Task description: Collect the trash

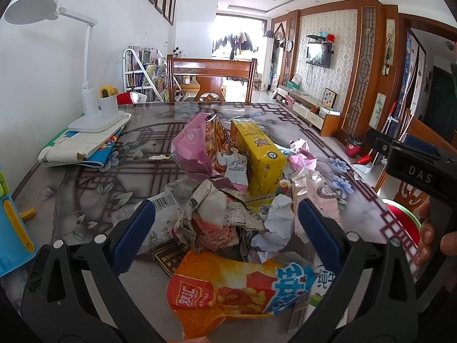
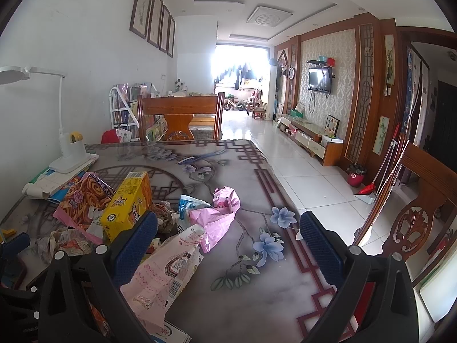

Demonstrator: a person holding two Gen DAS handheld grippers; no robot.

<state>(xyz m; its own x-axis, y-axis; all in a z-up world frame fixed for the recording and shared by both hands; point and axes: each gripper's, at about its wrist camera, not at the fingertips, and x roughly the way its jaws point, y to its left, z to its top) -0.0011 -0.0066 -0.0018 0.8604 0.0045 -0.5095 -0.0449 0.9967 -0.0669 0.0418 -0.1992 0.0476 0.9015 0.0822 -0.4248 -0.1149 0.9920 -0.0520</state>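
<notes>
A heap of trash lies on the patterned table (image 1: 85,177): a yellow carton (image 1: 258,157), a pink snack bag (image 1: 197,145), crumpled newspaper (image 1: 217,214), crumpled white paper (image 1: 277,225) and an orange sausage wrapper (image 1: 228,288) nearest me. My left gripper (image 1: 224,217) stands open above the crumpled paper, holding nothing. In the right wrist view the yellow carton (image 2: 128,208) and the snack bag (image 2: 85,197) sit at the left, with a pink plastic bag (image 2: 220,214) and a pale pink wrapper (image 2: 168,271) nearer. My right gripper (image 2: 228,237) is open over the pink wrappers, empty.
A white desk lamp (image 1: 91,108) stands on papers (image 1: 80,151) at the table's left. A wooden chair (image 1: 211,77) is at the far end, another chair (image 2: 414,228) at the right edge. A blue object (image 1: 14,234) lies at the near left. A hand (image 1: 428,234) grips the right tool.
</notes>
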